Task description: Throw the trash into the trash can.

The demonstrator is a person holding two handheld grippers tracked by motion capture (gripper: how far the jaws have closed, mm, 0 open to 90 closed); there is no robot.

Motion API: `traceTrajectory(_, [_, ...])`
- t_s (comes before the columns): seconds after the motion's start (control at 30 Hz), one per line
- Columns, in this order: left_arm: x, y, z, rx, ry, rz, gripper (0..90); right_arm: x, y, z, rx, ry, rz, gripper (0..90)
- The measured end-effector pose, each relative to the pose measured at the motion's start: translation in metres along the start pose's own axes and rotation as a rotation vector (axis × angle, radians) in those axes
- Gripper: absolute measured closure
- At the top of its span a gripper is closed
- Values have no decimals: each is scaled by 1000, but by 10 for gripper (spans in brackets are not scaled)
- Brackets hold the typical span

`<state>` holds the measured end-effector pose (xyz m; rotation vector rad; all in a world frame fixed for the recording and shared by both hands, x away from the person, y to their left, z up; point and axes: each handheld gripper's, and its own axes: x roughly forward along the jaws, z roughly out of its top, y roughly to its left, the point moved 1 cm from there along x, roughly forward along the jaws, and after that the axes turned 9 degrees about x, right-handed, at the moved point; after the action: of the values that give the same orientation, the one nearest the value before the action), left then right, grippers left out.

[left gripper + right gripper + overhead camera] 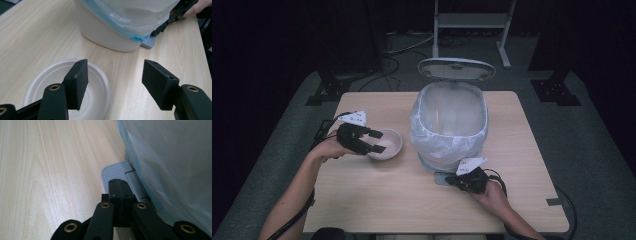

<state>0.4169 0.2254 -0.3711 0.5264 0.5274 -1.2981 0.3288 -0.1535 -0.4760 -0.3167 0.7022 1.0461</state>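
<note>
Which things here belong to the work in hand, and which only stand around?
In use:
- paper bowl, under the open left gripper
- pedal bin with bag, lid up
- bin pedal, pressed by the shut right gripper

Around:
- metal stand behind the table
- floor cables

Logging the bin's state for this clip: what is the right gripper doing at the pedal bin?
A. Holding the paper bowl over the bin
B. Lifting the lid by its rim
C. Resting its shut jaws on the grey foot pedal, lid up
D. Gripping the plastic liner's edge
C: in the right gripper view the right gripper has its jaws shut together on the foot pedal, and in the high view the lid stands open.
</note>
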Motion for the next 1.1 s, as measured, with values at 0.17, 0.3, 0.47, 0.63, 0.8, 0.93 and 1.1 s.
traceTrajectory(0.17, [3,1,-7,-4,14,7,361,0,0,0,8,-2,2,899])
traceTrajectory(0.3, [8,1,-13,-13,29,7,354,0,0,0,8,-3,1,899])
traceTrajectory(0.47, [14,2,-21,-21,43,4,348,0,1,0,15,-3,6,899])
traceTrajectory(0.63, [20,2,-28,-39,47,-5,342,0,1,0,14,-2,8,899])
traceTrajectory(0.8, [24,1,-34,-43,61,-9,332,0,0,0,7,-1,4,899])
traceTrajectory(0.93, [27,0,-37,-44,72,-3,323,0,0,0,10,0,5,899])
traceTrajectory(1.1, [31,0,-42,-44,91,1,324,0,0,0,10,-1,6,899])
